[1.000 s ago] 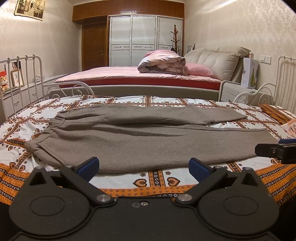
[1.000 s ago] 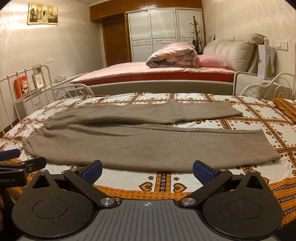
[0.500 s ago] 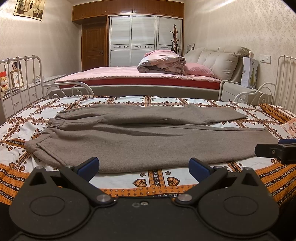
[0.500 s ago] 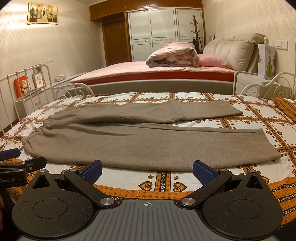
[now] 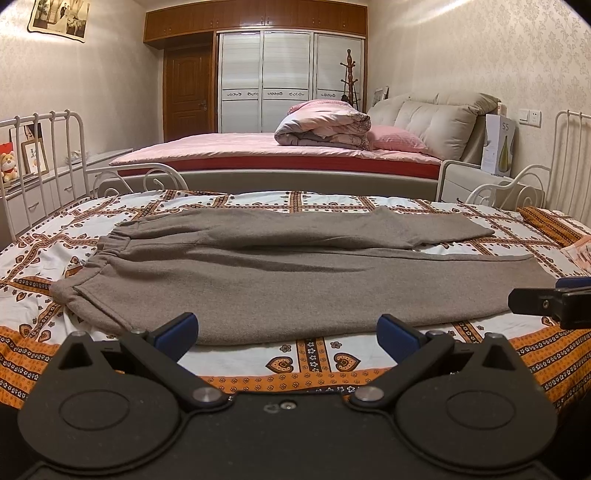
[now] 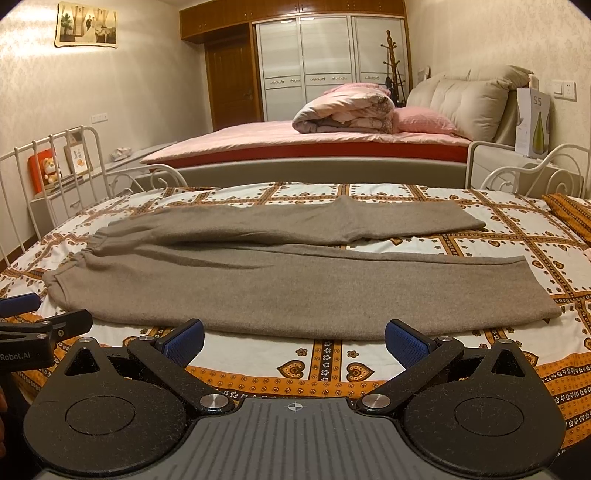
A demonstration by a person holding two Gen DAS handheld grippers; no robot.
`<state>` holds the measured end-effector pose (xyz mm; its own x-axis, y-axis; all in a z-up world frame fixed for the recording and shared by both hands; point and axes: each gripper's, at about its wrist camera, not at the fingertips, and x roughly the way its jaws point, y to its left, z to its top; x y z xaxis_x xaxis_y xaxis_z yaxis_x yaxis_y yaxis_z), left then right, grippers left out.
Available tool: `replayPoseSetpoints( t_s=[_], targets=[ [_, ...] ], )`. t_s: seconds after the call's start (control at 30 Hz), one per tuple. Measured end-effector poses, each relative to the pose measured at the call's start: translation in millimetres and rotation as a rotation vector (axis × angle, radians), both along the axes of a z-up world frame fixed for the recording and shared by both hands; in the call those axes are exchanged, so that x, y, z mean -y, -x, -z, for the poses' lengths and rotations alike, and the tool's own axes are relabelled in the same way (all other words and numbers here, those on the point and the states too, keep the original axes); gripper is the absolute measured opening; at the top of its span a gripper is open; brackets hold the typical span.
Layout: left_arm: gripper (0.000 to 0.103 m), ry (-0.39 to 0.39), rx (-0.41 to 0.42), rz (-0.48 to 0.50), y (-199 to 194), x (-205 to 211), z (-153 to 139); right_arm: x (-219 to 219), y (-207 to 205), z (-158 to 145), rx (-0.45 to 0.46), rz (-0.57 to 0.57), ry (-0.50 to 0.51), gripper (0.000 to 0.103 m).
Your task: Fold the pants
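My left tongs [image 5: 287,328] stand wide open with nothing between the blue pads [image 5: 176,329], held just short of the near edge of the pants [image 5: 295,288]. My right tongs [image 6: 293,338] are likewise spread wide and empty, also at the near hem side of the cloth; each tool shows at the edge of the other's view, the right one at the far right of the left view [image 5: 554,301], the left one at the far left of the right view [image 6: 40,325].

The pants [image 6: 295,291] lie flat on the bedspread [image 6: 369,354], unfolded. Their long axis runs left to right across both views. The gathered waistband [image 5: 92,266] points left; the two leg ends point right. The near leg [image 6: 480,295] lies broad and straight along the bed's front edge. The far leg [image 6: 406,221] angles slightly away from it, leaving a wedge of bedspread between the two toward the right.

The bedspread is white with orange bands and heart motifs. White metal rails [image 5: 44,147] close the bed at the left and right ends. Beyond it stands a second bed [image 5: 277,147] in pink with a rolled quilt [image 5: 325,123], a pink pillow and a padded headboard. A white wardrobe [image 5: 288,81], a brown door and a coat stand fill the back wall. A framed photo [image 6: 86,25] hangs on the left wall.
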<state>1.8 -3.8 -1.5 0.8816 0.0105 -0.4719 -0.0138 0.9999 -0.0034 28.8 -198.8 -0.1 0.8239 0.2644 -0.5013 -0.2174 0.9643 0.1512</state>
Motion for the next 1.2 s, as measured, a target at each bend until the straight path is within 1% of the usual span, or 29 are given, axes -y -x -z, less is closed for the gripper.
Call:
replayPoseSetpoints(
  t_s=[0.47, 0.53, 0.6, 0.63, 0.7, 0.73, 0.77, 0.8, 0.83, 0.87, 0.93, 0.97, 1.03, 1.07, 1.1, 1.13, 1.2],
  targets=[
    [0.097, 0.003, -0.001, -0.004, 0.2, -1.4, -0.6, -3.9, -0.9, -0.9, -0.003, -0.015, 0.005, 0.103],
    [0.097, 0.009, -0.002, -0.007, -0.6, -3.9, -2.5, -3.5, -1.4, -1.7, -0.009, -0.027, -0.008, 0.103],
    [0.097, 0.044, -0.018, 0.012, -5.1, -11.6, -6.2, -2.0, -3.6, -7.5, -0.008, -0.057, -0.035, 0.103],
    [0.097, 0.067, -0.027, 0.012, -9.2, -18.6, -9.3, -0.7, -4.3, -12.8, 0.009, -0.069, -0.048, 0.103],
    [0.097, 0.107, -0.030, 0.005, -18.3, -33.4, -15.1, 0.3, -12.2, -25.5, 0.041, -0.099, -0.050, 0.103],
    [0.096, 0.137, -0.027, 0.011, -25.9, -44.8, -18.9, -0.9, -18.4, -29.7, 0.040, -0.116, -0.046, 0.103],
    [0.092, 0.155, -0.017, 0.011, -37.1, -59.5, -23.8, -1.9, -30.6, -35.0, 0.040, -0.130, -0.035, 0.103],
    [0.088, 0.145, -0.014, 0.005, -48.0, -70.1, -27.9, -2.8, -42.7, -39.2, 0.044, -0.155, -0.027, 0.103],
    [0.078, 0.122, -0.018, 0.003, -63.0, -83.5, -33.0, -4.5, -54.4, -41.9, 0.042, -0.175, -0.019, 0.103],
    [0.075, 0.105, -0.019, 0.003, -78.7, -98.6, -38.4, -7.3, -70.8, -47.4, 0.045, -0.190, -0.006, 0.103],
    [0.075, 0.073, -0.008, -0.014, -109.9, -129.0, -47.2, -12.3, -98.3, -55.7, 0.063, -0.224, 0.001, 0.103],
    [0.082, 0.039, -0.012, -0.015, -130.4, -146.2, -49.5, -18.1, -114.4, -60.7, 0.074, -0.241, 0.012, 0.103],
    [0.090, -0.028, -0.036, -0.039, -167.8, -173.4, -47.9, -32.6, -151.5, -67.4, 0.081, -0.298, 0.027, 0.103],
    [0.090, -0.049, -0.057, -0.050, -187.3, -190.0, -44.7, -41.4, -170.7, -68.6, 0.085, -0.316, 0.049, 0.103],
    [0.090, -0.054, -0.076, -0.074, -209.9, -210.3, -39.9, -52.0, -192.9, -68.2, 0.084, -0.337, 0.073, 0.101],
    [0.090, -0.048, -0.091, -0.084, -226.3, -224.8, -34.8, -61.7, -216.9, -66.1, 0.070, -0.356, 0.074, 0.090],
    [0.090, -0.029, -0.130, -0.121, -263.1, -254.3, -20.7, -79.4, -264.2, -56.6, 0.014, -0.378, 0.074, 0.075]
  ],
)
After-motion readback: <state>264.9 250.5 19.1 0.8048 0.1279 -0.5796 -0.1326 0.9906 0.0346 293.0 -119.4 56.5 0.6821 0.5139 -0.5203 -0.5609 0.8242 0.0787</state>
